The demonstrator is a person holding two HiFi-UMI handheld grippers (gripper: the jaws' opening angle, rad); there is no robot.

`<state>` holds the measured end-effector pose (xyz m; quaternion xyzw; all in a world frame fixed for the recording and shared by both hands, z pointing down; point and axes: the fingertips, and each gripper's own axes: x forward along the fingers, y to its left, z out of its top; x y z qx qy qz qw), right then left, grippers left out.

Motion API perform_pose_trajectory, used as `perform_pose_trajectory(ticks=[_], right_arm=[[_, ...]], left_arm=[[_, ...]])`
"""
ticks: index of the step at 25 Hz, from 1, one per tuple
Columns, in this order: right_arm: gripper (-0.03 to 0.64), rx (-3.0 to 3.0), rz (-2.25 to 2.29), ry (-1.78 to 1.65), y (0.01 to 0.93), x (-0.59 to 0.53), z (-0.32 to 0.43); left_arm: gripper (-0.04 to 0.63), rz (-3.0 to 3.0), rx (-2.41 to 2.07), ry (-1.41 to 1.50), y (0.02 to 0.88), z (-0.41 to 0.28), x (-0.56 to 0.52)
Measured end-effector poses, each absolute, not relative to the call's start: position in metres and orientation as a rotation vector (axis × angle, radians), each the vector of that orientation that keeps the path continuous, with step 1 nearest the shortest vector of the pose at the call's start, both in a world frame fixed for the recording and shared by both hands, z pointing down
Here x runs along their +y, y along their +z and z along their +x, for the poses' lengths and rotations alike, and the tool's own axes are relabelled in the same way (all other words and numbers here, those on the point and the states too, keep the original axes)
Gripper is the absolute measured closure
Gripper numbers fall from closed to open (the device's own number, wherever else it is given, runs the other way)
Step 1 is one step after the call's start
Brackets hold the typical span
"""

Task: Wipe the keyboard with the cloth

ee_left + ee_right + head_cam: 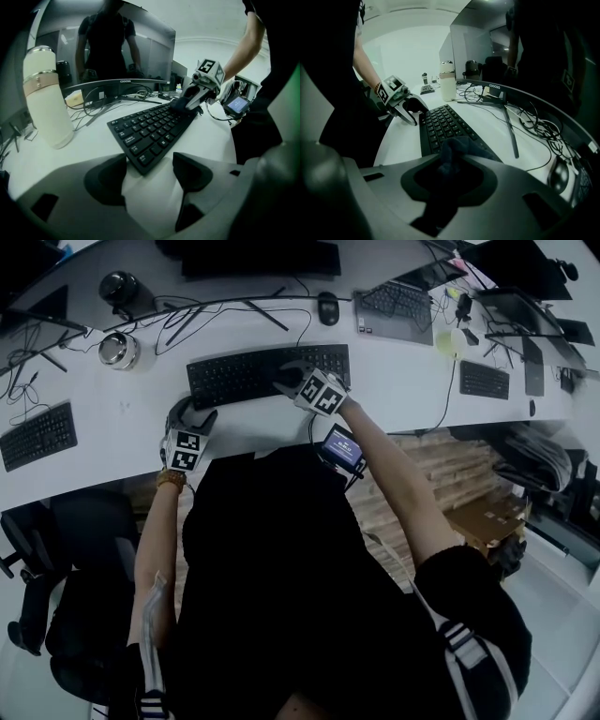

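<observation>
A black keyboard (pixel 253 373) lies on the white desk (pixel 394 390) in front of me. My right gripper (pixel 289 382) rests on its right half, shut on a dark blue cloth (pixel 457 152) that bunches between the jaws and lies on the keys (pixel 440 123). In the left gripper view that gripper (pixel 190 98) and the cloth (pixel 179 104) sit at the keyboard's far end. My left gripper (pixel 147 176) stands open at the keyboard's near left corner (pixel 143 161), its fingers (pixel 105 180) on either side of the corner and not pressing it.
A white bottle (pixel 44 98) stands left of the keyboard. A curved monitor (pixel 117 51) with its stand and tangled cables (pixel 534 124) is behind it. A mouse (pixel 327 307), a laptop (pixel 394 307) and further keyboards (pixel 37 435) lie around.
</observation>
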<state>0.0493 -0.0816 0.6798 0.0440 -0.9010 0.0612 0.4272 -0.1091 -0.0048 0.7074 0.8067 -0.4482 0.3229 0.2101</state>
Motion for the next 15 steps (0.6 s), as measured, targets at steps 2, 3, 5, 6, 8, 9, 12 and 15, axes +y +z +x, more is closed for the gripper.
perform_pose_trajectory(ticks=[2,3,5,6,8,9,12,15], right_arm=[[0.546,-2.255,0.099,0.148,0.680,-0.080,0.045],[0.546,-2.257,0.092,0.146,0.680,-0.079,0.042],[0.546,-2.260,0.077,0.142,0.679,-0.077,0.035],[0.546,-2.260,0.068,0.133,0.679,-0.077,0.031],[0.546,-2.257,0.048,0.110,0.680,-0.076,0.025],[0.546,-2.253,0.039,0.106,0.680,-0.075,0.023],[0.546,-2.248,0.031,0.104,0.682,-0.074,0.020],[0.546,-2.251,0.033,0.100,0.681,-0.073,0.018]], left_arm=[[0.288,2.246,-1.250,0.896,0.708,-0.109,-0.005],[0.288,2.251,-1.253,0.892,0.709,-0.110,-0.006],[0.288,2.262,-1.260,0.881,0.710,-0.109,-0.007],[0.288,2.261,-1.259,0.880,0.710,-0.109,-0.007],[0.288,2.245,-1.252,0.891,0.711,-0.109,-0.005],[0.287,2.239,-1.251,0.895,0.712,-0.110,-0.004],[0.287,2.244,-1.259,0.893,0.711,-0.110,-0.005],[0.285,2.248,-1.264,0.889,0.713,-0.110,-0.006]])
